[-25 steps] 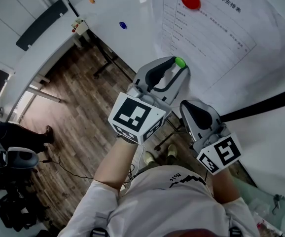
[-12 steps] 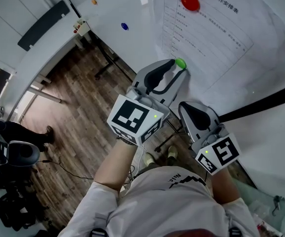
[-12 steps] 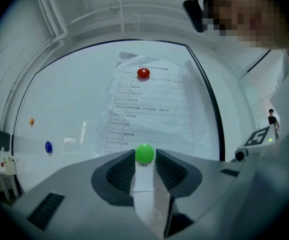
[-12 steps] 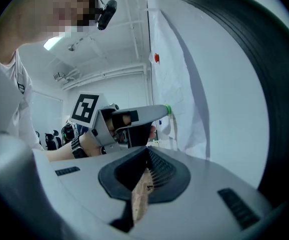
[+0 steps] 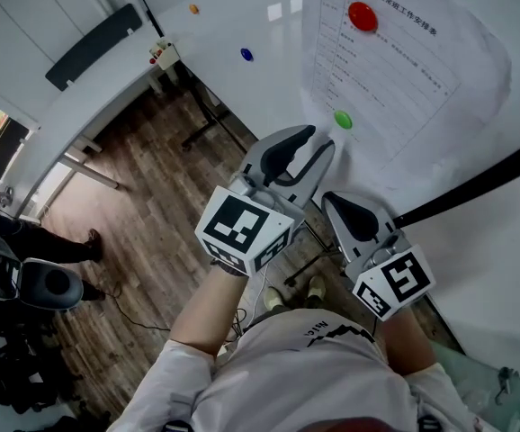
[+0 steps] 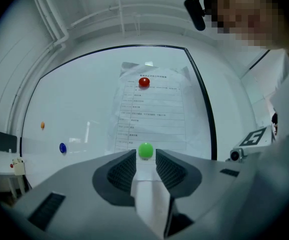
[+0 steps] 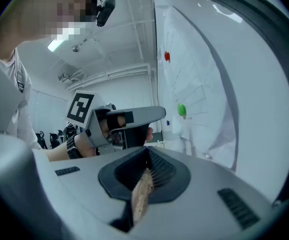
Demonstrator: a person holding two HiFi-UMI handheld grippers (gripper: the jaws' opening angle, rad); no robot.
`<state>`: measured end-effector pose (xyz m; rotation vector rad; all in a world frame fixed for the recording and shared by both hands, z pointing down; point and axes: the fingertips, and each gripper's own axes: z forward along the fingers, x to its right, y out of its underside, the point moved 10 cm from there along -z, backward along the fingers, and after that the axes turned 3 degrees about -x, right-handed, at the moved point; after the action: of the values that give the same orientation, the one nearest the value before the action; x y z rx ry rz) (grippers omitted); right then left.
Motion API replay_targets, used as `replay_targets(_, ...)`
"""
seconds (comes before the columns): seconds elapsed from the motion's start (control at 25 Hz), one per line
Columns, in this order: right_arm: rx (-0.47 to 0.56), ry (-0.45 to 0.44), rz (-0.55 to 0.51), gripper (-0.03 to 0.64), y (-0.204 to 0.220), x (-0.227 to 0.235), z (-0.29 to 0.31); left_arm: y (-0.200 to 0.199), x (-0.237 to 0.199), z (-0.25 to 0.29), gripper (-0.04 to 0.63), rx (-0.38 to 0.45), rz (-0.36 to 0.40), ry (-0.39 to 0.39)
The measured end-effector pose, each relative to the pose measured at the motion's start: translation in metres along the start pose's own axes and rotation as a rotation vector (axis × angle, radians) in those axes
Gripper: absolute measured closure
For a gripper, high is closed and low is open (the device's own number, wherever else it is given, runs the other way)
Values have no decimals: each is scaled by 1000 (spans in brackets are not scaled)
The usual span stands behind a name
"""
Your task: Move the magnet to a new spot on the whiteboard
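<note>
One glossy whiteboard (image 6: 84, 99), one printed paper sheet (image 5: 404, 70), my two grey grippers, four round magnets.
My left gripper (image 5: 320, 139) is released, jaws spread and empty, just short of the green dome magnet (image 5: 343, 119) on the sheet's lower edge. My right gripper (image 7: 147, 156) is clenched on nothing. A red magnet (image 5: 362, 14) pins the sheet's top. The blue magnet (image 5: 246, 54) and orange magnet (image 5: 193, 9) sit on bare board.

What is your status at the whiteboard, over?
Left gripper open, empty, just short of green magnet. Right gripper shut. Magnet sits on paper sheet. Nothing in the way.
</note>
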<state>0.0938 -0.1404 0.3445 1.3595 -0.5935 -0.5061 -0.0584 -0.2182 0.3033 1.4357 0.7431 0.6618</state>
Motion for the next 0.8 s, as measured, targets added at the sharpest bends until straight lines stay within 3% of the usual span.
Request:
replay_targets(0.24, 6, -33, -11, 603, -2, -11, 8, -1, -1, -22, 471, 2, -14, -17)
replay_targets(0.56, 12, -67, -24, 603, -6, -23, 15, -3, -2, -55, 548, 19, -52, -51)
replay_targets(0.8, 20, -95, -35, 603, -10, -33, 21, -1, 3, -82, 583, -1, -94, -143)
